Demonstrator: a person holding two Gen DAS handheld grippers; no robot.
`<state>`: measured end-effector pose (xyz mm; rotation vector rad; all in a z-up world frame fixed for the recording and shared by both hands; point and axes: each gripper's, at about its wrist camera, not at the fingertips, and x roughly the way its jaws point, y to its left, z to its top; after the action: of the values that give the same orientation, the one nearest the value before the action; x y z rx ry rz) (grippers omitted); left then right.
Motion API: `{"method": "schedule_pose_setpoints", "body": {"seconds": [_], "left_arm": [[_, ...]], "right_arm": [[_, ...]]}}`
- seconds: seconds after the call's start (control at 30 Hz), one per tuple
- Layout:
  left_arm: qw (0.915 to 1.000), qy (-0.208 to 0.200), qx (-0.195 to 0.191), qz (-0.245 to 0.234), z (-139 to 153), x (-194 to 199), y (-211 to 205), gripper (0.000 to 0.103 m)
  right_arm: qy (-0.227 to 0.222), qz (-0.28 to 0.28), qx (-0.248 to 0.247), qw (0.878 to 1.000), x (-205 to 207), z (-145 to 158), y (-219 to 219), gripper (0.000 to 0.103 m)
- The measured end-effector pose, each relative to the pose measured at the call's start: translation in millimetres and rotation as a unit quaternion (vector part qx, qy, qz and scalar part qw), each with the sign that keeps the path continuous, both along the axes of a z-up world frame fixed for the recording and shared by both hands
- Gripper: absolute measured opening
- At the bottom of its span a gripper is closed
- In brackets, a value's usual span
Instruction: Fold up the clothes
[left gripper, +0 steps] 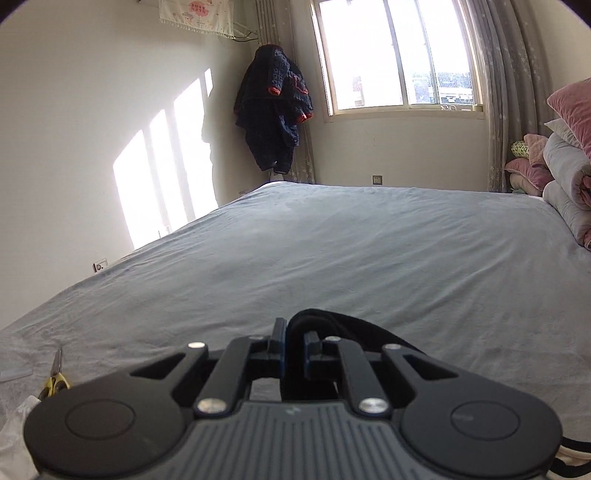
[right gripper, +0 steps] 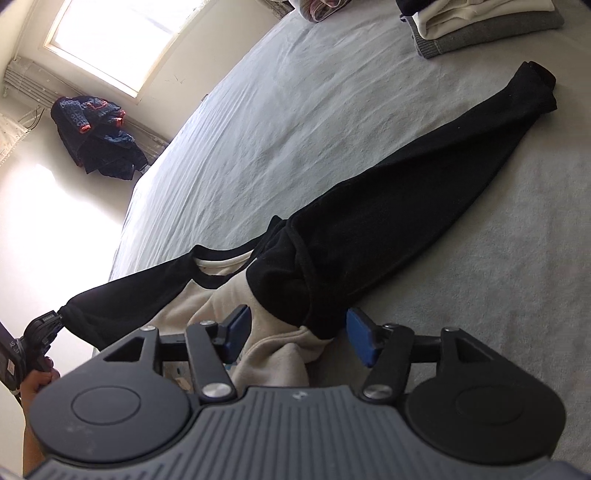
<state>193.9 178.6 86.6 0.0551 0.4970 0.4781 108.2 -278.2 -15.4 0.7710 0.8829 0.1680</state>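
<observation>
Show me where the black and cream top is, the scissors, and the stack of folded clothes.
black and cream top (right gripper: 388,221): right wrist view, on the black sleeve laid across the bed.
scissors (left gripper: 55,380): left wrist view, on the yellow handles at the lower left.
stack of folded clothes (right gripper: 480,26): right wrist view, on the cream layer at the top right.

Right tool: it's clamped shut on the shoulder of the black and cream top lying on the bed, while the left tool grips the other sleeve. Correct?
Not quite. The right tool is open: in the right wrist view its blue pads stand apart on either side of the black and cream top, not pressing it. The rest holds: the top lies on the bed, and the left tool is shut on black sleeve fabric.
</observation>
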Motion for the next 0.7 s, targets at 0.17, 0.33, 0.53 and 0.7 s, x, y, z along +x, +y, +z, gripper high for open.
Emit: {"method": "schedule_pose_setpoints", "body": {"seconds": [0.17,0.33,0.53,0.7], "left_arm": [[0.9961,0.07,-0.053,-0.003,-36.9,11.0,19.5,0.015],[0.9948,0.077,-0.065,-0.016,-54.3,4.8,31.4,0.043],[0.9951,0.07,-0.057,-0.039,-41.6,-2.2,38.0,0.061],[0.9927,0.065,-0.03,-0.097,-21.6,-4.8,27.0,0.068]], "right_arm": [[0.004,-0.005,-0.037,0.999,2.6,-5.2,0.0,0.062],[0.005,-0.005,-0.063,0.998,7.1,-9.2,1.6,0.062],[-0.013,-0.031,-0.113,0.993,11.4,-6.0,0.3,0.062],[-0.035,-0.051,-0.189,0.98,14.7,3.9,2.9,0.062]]}}
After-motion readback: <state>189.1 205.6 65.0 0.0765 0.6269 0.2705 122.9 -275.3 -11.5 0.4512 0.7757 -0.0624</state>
